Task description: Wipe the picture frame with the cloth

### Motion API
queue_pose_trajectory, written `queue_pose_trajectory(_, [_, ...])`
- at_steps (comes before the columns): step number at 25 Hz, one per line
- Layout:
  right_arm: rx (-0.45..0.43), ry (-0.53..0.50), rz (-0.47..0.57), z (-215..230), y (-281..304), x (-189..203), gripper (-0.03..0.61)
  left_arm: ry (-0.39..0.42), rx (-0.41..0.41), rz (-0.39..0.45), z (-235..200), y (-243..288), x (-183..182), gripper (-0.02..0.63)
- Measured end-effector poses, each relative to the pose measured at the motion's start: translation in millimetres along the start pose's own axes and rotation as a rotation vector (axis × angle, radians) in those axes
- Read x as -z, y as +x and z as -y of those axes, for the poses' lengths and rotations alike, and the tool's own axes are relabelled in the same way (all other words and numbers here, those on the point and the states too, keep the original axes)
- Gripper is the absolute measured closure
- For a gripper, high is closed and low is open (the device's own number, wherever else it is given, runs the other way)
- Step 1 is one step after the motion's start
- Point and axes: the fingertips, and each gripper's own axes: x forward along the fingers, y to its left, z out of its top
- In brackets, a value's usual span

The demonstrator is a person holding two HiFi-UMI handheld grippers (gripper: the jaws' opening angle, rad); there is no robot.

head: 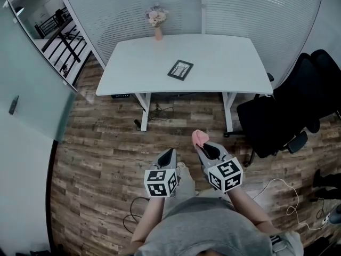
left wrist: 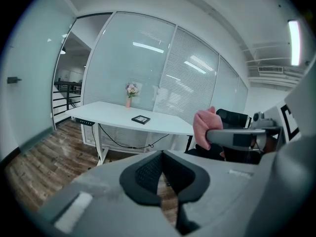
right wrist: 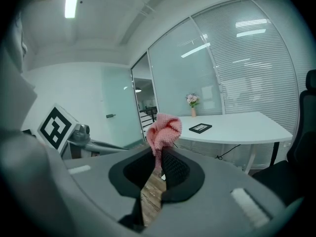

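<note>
Picture frame (head: 180,69): lies flat near the middle of the white bench (head: 229,63), dark-edged, with nothing touching it.
Cloth (right wrist: 163,131): pink, bunched, and sticking up out of the right gripper (right wrist: 160,158). Well apart from the frame.
Right jaws: closed on a lower fold of the cloth, with most of it puffed out above the tips.
Left gripper (left wrist: 161,176): jaws closed together with nothing between them, held just beside the right one.
Surroundings: a vase of flowers (head: 157,20) at the bench's far edge, a black chair (head: 282,116) off its right end, and wooden floor (head: 106,153) between the person and the bench.
Step in hand: approach, as I judge it. The cloth is gripped, but wiping is not yet begun.
Next move calls for: closing the gap to the bench, then lowering the cloth flat onto the frame. The left jaws would likely have to open to steady the frame so that it does not slide.
</note>
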Motion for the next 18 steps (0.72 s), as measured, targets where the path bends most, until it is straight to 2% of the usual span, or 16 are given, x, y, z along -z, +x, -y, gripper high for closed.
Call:
queue_pose_trajectory(9, [0.010, 0.009, 0.012, 32, 38, -17, 0.538, -0.007, -0.005, -0.002, -25, 40, -20, 0.612])
queue_pose_trajectory(18, [0.037, 0.003, 0.019, 79, 105, -47, 0.538, 0.007, 0.021, -0.015, -66, 113, -64, 0.612])
